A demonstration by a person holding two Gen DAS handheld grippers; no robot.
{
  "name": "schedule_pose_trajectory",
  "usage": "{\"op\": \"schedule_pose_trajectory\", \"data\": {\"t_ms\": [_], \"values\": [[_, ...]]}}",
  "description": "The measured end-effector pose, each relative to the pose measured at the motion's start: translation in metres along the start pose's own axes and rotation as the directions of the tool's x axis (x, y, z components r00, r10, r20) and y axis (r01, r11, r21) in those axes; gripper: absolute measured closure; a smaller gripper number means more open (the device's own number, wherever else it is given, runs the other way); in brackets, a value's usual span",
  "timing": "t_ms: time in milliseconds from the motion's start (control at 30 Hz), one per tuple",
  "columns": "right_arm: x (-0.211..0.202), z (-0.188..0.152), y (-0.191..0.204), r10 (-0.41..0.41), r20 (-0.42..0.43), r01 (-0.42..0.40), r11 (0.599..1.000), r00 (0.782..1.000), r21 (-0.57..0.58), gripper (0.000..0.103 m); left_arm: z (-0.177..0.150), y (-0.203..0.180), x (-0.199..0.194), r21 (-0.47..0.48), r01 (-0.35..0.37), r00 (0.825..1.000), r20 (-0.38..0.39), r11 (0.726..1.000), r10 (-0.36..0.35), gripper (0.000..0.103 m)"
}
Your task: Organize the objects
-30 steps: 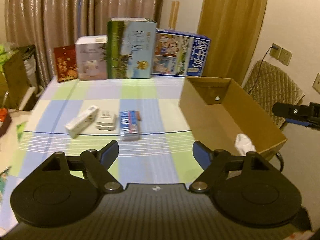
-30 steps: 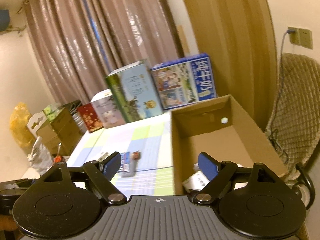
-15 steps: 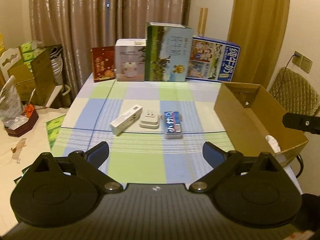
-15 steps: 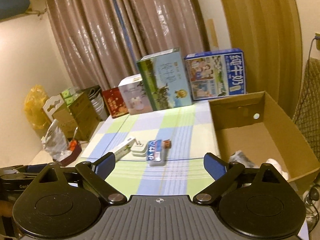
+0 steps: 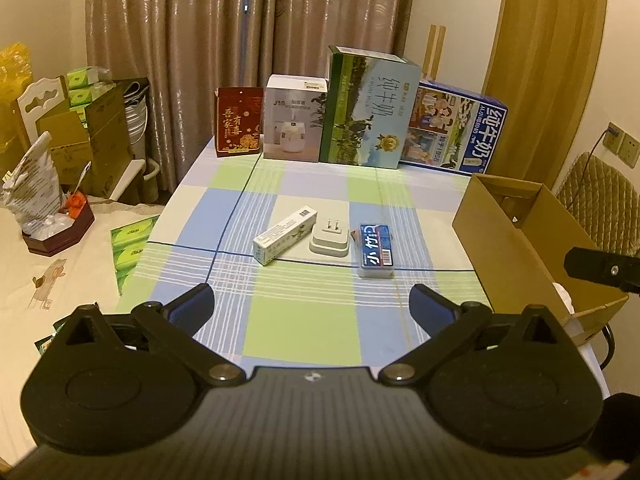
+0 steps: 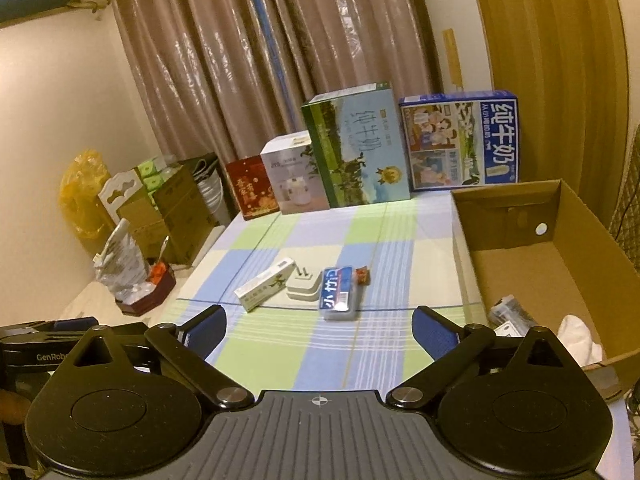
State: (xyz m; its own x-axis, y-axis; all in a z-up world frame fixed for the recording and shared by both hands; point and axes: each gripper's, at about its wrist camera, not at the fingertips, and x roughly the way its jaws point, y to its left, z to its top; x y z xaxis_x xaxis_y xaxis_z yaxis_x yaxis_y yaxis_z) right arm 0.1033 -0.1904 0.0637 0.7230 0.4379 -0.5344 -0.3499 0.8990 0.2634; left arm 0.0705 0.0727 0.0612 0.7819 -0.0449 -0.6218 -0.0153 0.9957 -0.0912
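Three small items lie in a row mid-table: a white and green carton (image 5: 285, 234) (image 6: 266, 289), a white plug adapter (image 5: 330, 238) (image 6: 303, 285) and a blue tissue pack (image 5: 376, 250) (image 6: 338, 293). A small brown object (image 6: 363, 275) lies beside the pack. An open cardboard box (image 5: 532, 240) (image 6: 552, 256) at the table's right edge holds a white cloth (image 6: 578, 337) and a dark packet (image 6: 510, 316). My left gripper (image 5: 311, 307) and my right gripper (image 6: 319, 327) are both open and empty, held back over the near edge.
Four upright boxes line the far edge: red (image 5: 239, 122), white (image 5: 294, 118), green (image 5: 370, 106), blue (image 5: 454, 134). The checked tablecloth (image 5: 304, 320) covers the table. Cartons and bags stand on the left (image 5: 86, 136). A quilted chair (image 5: 600, 204) stands to the right.
Both grippers have drawn back and away from the table, so more of the room shows. The right gripper has left the cardboard box. The jaws stayed open.
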Motion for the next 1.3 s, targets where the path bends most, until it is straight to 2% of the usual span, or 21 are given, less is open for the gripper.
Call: {"op": "schedule_pose_trajectory", "data": {"t_ms": [300,533,833,1067,1267,1300], "values": [[0.028,-0.003,0.01,0.012,-0.03,-0.012,1.0,0.999,-0.023,0.005,0.001,0.014,0.012,0.017,0.0,1.0,-0.004,1.0,0.001,0.001],[0.07,-0.004,0.01,0.002,-0.059,-0.004,0.999,0.998,-0.04,0.005,0.005,0.029,0.047,0.026,-0.009,0.999,-0.032,1.0,0.01,0.001],[0.147,-0.012,-0.008,-0.029,-0.104,0.025,0.999,0.994,-0.033,0.005,0.011,0.036,0.119,0.094,0.012,0.998,-0.056,0.995,-0.006,0.001],[0.208,-0.012,-0.024,-0.031,-0.141,0.028,0.999,0.989,-0.022,0.006,0.014,0.046,0.187,0.109,-0.023,0.996,-0.082,0.994,0.032,0.002],[0.253,-0.011,-0.029,-0.019,-0.185,0.012,0.999,0.982,-0.037,0.014,0.023,0.048,0.236,0.165,-0.036,0.996,-0.079,0.986,0.05,0.006],[0.259,-0.012,-0.03,-0.022,-0.193,0.014,0.999,0.981,-0.042,0.016,0.024,0.048,0.245,0.181,-0.029,0.995,-0.086,0.983,0.045,0.011]]}}
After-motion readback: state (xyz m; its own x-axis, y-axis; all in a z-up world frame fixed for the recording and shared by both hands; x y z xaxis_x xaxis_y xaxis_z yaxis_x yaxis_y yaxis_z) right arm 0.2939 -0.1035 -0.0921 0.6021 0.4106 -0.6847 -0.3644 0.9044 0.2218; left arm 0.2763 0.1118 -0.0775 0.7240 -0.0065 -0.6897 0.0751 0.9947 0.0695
